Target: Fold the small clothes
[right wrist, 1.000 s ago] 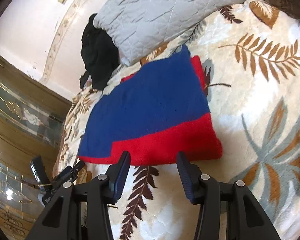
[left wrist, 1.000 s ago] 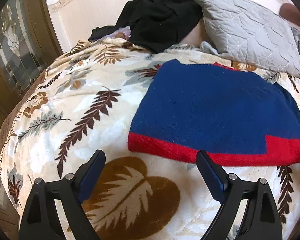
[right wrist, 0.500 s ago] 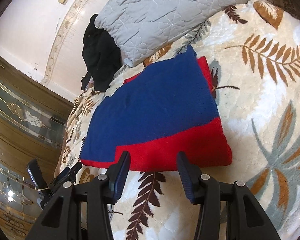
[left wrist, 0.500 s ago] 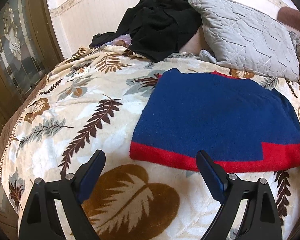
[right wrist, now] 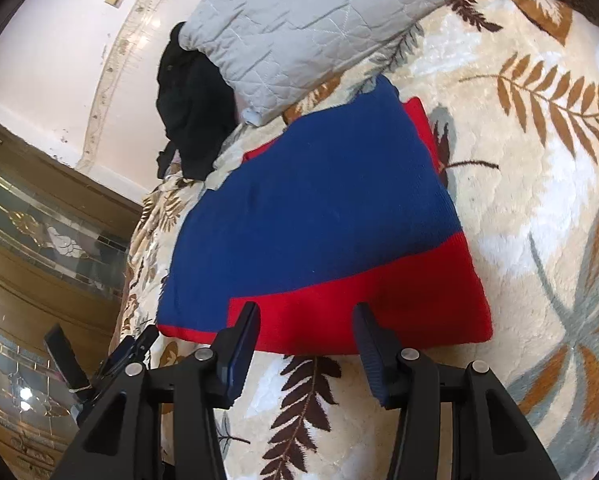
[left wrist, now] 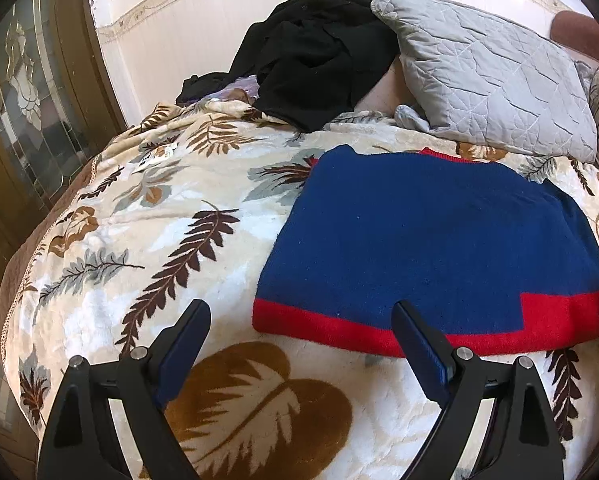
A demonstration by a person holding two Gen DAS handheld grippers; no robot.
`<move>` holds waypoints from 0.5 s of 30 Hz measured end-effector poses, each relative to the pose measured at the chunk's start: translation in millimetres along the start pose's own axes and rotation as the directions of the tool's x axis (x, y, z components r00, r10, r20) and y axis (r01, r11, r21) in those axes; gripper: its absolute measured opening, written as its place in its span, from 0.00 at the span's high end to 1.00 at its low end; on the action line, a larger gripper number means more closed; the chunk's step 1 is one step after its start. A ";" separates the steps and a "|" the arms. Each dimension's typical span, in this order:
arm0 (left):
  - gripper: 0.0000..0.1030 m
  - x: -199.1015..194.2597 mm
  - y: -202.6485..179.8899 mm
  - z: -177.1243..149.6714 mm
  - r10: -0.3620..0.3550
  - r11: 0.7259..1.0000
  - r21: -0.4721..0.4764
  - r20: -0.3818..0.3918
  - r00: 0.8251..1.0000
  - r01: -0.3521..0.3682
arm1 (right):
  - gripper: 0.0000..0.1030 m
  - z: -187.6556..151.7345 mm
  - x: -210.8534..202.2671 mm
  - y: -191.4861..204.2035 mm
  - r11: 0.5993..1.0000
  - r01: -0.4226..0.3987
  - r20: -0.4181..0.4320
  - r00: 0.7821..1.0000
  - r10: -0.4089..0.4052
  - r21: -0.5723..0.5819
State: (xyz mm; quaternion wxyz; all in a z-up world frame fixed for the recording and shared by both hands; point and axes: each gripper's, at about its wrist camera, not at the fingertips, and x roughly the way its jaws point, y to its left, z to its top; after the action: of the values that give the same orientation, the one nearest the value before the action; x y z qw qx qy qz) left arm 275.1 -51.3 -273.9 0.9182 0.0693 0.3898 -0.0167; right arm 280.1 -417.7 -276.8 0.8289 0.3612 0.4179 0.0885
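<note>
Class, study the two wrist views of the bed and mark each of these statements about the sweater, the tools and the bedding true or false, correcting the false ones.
1. The blue and red sweater lies flat on the leaf-print blanket. True.
2. The left tool is clamped on the sweater's red hem. False: its jaws are wide open and hold nothing.
3. The right tool is open, with its fingertips at the sweater's red band. True.
4. The grey quilted pillow lies on top of the sweater. False: it sits beyond the sweater, at the head of the bed.
5. A pile of black clothing sits beside the pillow. True.
</note>
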 end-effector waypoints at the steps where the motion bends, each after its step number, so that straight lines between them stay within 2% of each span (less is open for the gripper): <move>1: 0.10 -0.6 -0.6 0.2 0.001 1.000 0.001 0.004 1.000 -0.001 | 0.45 -0.2 1.2 -0.7 1.000 0.007 -0.005 1.000 -0.007 0.003; 7: 0.10 -3.3 -2.3 0.4 0.000 1.000 0.002 0.011 1.000 0.000 | 0.44 -1.6 11.4 -7.4 1.000 0.030 -0.035 0.999 -0.030 0.010; 15: 0.10 -13.6 -1.6 -2.7 0.001 1.000 0.003 0.036 0.999 -0.001 | 0.42 -9.2 -25.4 -8.1 1.000 -0.023 0.033 0.999 0.023 -0.011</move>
State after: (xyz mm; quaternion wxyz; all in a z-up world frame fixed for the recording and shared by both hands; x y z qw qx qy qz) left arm 263.6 -52.8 -266.2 0.9249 0.0703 0.3732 -0.0182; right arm 255.8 -430.1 -269.9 0.8366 0.3629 0.3995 0.0943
